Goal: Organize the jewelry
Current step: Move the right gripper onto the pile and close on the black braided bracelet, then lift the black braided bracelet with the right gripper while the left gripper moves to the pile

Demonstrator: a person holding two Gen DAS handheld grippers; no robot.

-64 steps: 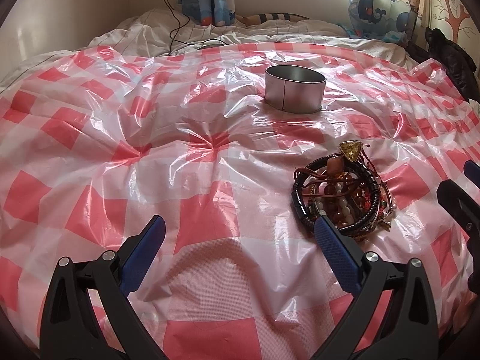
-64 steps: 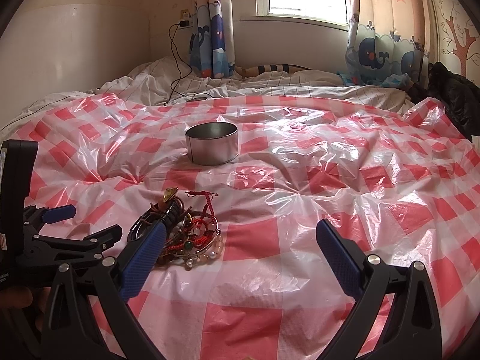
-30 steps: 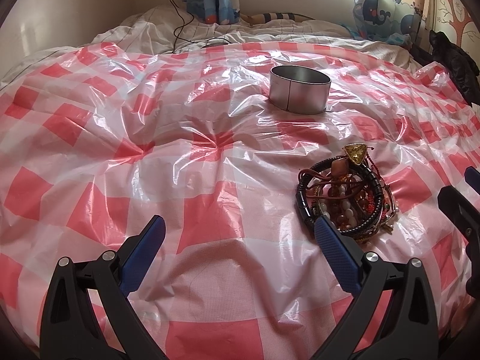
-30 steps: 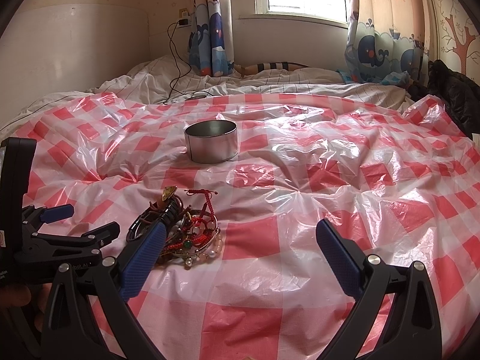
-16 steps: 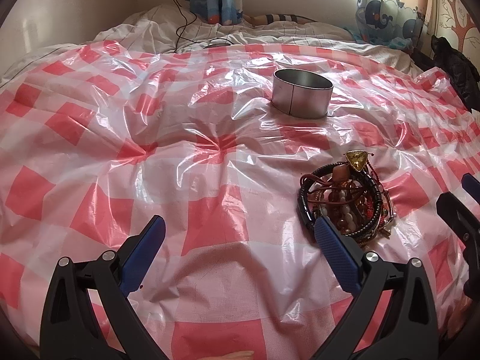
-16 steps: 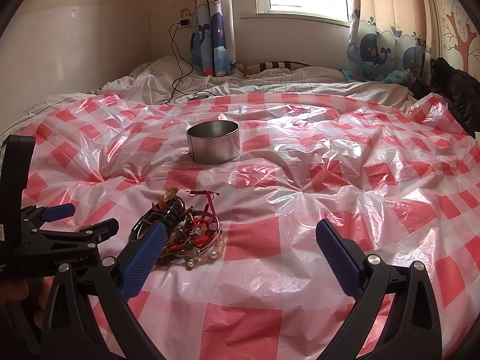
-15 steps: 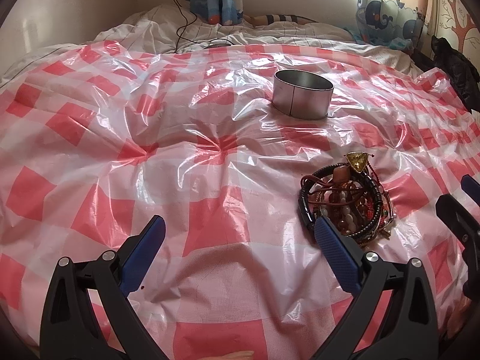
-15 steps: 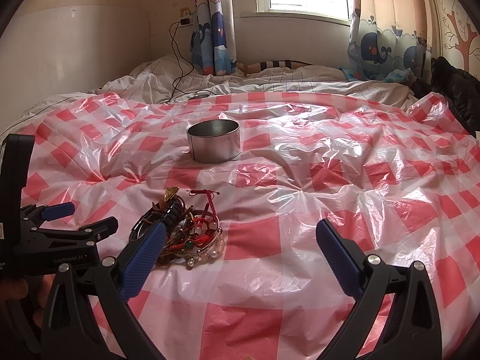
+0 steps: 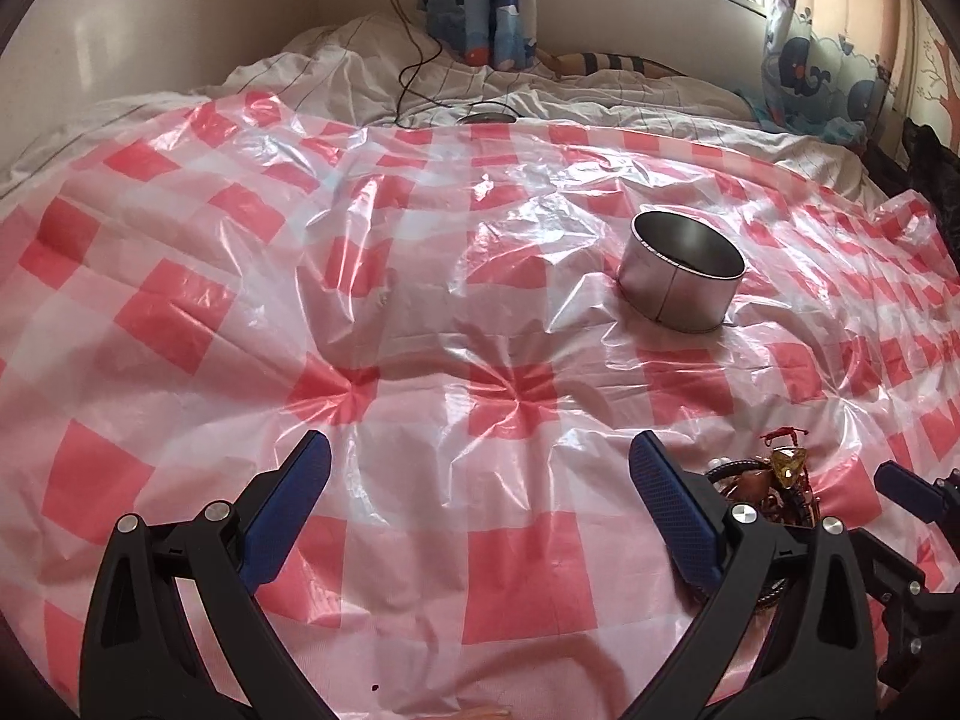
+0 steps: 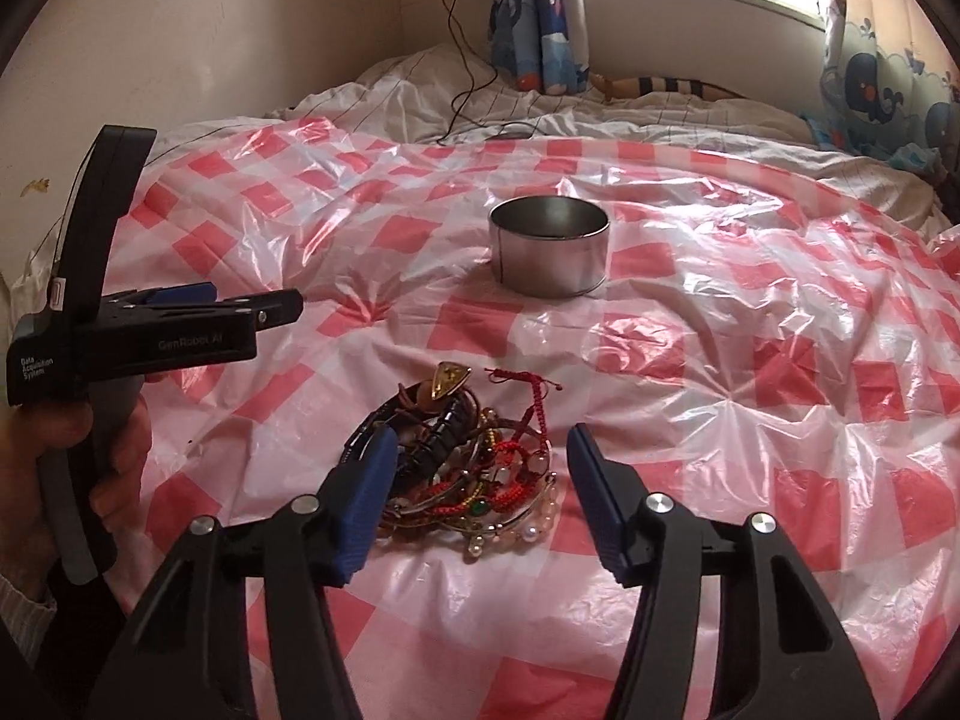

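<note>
A tangled pile of bracelets and beads [image 10: 462,456] with a yellow triangular pendant [image 10: 449,376] lies on the red-and-white checked plastic sheet [image 10: 750,396]. My right gripper [image 10: 477,483] is open, its blue fingers on either side of the pile's near part, just above it. A round metal tin [image 10: 549,253] stands open behind the pile. In the left wrist view the pile [image 9: 774,489] is mostly hidden behind the right finger, and the tin [image 9: 681,278] stands at upper right. My left gripper [image 9: 480,492] is open and empty over bare sheet.
The sheet covers a bed with white bedding [image 10: 456,90] at the back. A black cable [image 10: 465,84] runs from a wall socket onto it. Curtains [image 10: 540,18] and a window are behind. The left gripper's body [image 10: 150,330] hangs left of the pile.
My right gripper has moved left and forward and narrowed, so its fingers now flank the jewelry pile. My left gripper has shifted left and back, away from the pile.
</note>
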